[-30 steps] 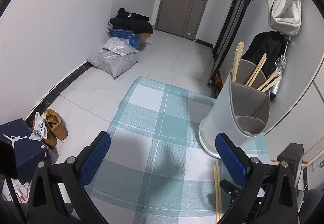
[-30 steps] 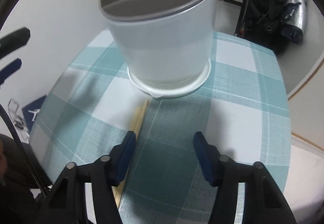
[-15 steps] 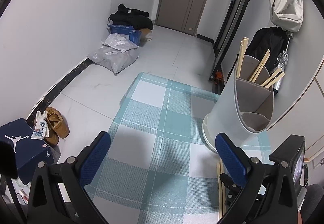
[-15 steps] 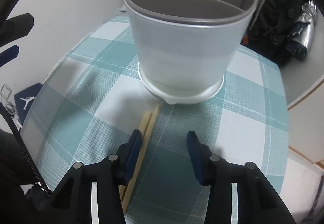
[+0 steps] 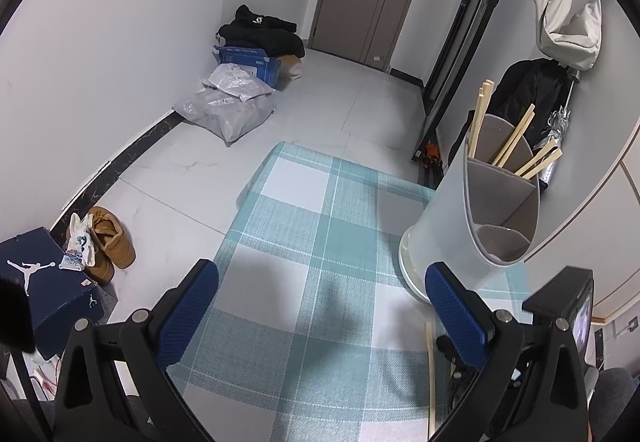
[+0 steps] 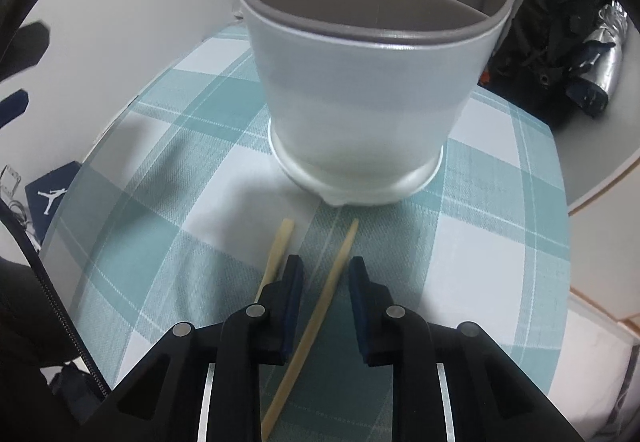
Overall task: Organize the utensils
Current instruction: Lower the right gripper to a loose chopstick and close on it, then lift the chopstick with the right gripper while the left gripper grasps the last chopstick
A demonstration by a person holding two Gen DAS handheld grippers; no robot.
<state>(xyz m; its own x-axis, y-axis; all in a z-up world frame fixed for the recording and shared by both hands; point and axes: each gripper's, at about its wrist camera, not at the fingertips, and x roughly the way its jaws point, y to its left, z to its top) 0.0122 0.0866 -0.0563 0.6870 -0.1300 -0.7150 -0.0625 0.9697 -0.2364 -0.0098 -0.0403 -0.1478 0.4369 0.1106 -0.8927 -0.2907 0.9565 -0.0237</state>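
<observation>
Your right tool (image 6: 323, 284) has been closing around one chopstick (image 6: 320, 312) before the holder (image 6: 360, 90), pads not yet touching; its twin (image 6: 276, 256) outside may get nudged. Left tool (image 5: 320, 306) gapes empty.

Checked cloth (image 6: 480, 242): woven fabric, visible weave, matt, teal and white.
Utensil holder (image 6: 360, 82), 12 o'clock in right wrist view: smooth plastic, satin pale-grey outside, matt taupe inside.
Chopsticks (image 6: 320, 306): pale bare wood, matt.
Gripper pads (image 5: 456, 306): blue, finely dimpled, rubbery look; black matt plastic frames.
Floor (image 5: 320, 102): glossy pale tile.
Bags (image 5: 228, 110), 10 o'clock in left wrist view: crinkled shiny plastic film.
</observation>
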